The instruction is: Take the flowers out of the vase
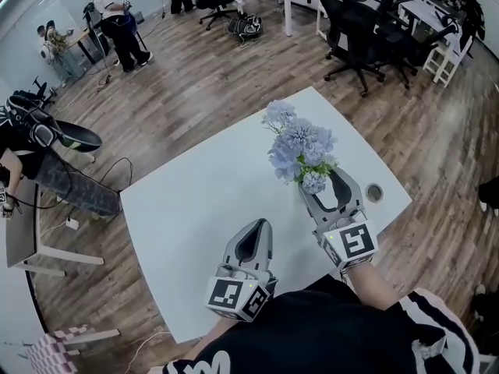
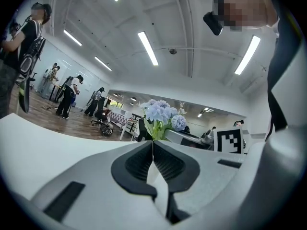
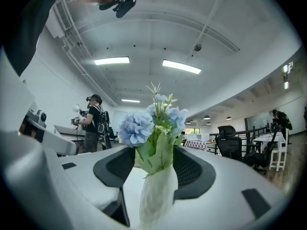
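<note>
A bunch of pale blue flowers [image 1: 300, 150] with green leaves stands in a slim white vase [image 3: 156, 195] on the white table [image 1: 187, 209]. My right gripper [image 1: 321, 179] is open, level, with one jaw on each side of the vase; in the right gripper view [image 3: 154, 152] a gap shows between each pad and the vase. In the head view the blooms hide the vase. My left gripper [image 1: 261, 223] is shut on nothing, nearer me and to the left. From the left gripper view [image 2: 153, 142] the flowers [image 2: 160, 114] rise just beyond its tips.
A round cable hole [image 1: 374, 192] sits in the table right of the right gripper. Black office chairs [image 1: 359, 29] stand beyond the table's far edge. Other people [image 1: 117, 22] work at the far left on the wooden floor.
</note>
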A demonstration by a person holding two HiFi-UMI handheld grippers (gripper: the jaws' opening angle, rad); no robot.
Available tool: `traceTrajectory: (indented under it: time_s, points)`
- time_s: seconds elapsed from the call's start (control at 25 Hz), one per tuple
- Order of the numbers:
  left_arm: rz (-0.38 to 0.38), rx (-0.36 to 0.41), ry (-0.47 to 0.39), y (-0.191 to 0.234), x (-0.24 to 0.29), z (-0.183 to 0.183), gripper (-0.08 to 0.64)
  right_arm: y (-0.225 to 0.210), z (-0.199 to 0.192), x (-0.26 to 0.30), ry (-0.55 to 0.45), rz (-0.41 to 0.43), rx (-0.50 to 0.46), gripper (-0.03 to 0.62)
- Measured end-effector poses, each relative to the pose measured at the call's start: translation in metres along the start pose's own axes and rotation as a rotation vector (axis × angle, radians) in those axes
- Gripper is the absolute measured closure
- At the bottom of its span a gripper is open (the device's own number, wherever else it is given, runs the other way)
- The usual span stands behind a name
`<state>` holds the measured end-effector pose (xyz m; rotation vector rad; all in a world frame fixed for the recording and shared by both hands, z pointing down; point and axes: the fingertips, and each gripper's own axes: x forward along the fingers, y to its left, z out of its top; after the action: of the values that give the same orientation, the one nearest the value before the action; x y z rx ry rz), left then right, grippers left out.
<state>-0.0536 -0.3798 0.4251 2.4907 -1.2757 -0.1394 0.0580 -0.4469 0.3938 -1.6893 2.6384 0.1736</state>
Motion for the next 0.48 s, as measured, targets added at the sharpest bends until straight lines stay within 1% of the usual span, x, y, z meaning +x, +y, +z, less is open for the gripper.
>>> traceTrajectory:
  time_s: [0.24,0.28,0.32,0.36,0.4,0.48]
  points:
    - [0.001,-0.008,0.010,0.0011,0.0029,-0.0028,0.552,0.0027,0.0011,0.0026,-0.007,0.011,-0.017,0.348]
    - [0.000,-0.008,0.011,0.0006,0.0034,-0.0037,0.552,0.0029,0.0014,0.0018,-0.011,0.010,-0.024,0.358]
    - [0.000,-0.008,0.012,0.0002,0.0038,-0.0045,0.552,0.0025,0.0016,0.0007,-0.016,0.007,-0.029,0.399]
    - [0.000,-0.008,0.012,-0.0004,0.0043,-0.0055,0.552,0.0019,0.0016,-0.0004,-0.019,0.003,-0.030,0.460]
    - [0.000,-0.008,0.013,-0.0010,0.0047,-0.0064,0.552,0.0016,0.0013,-0.0011,-0.021,0.003,-0.028,0.477]
    - [-0.002,-0.005,0.015,-0.0022,0.0054,-0.0080,0.552,0.0027,0.0002,-0.0014,-0.018,0.013,-0.029,0.491]
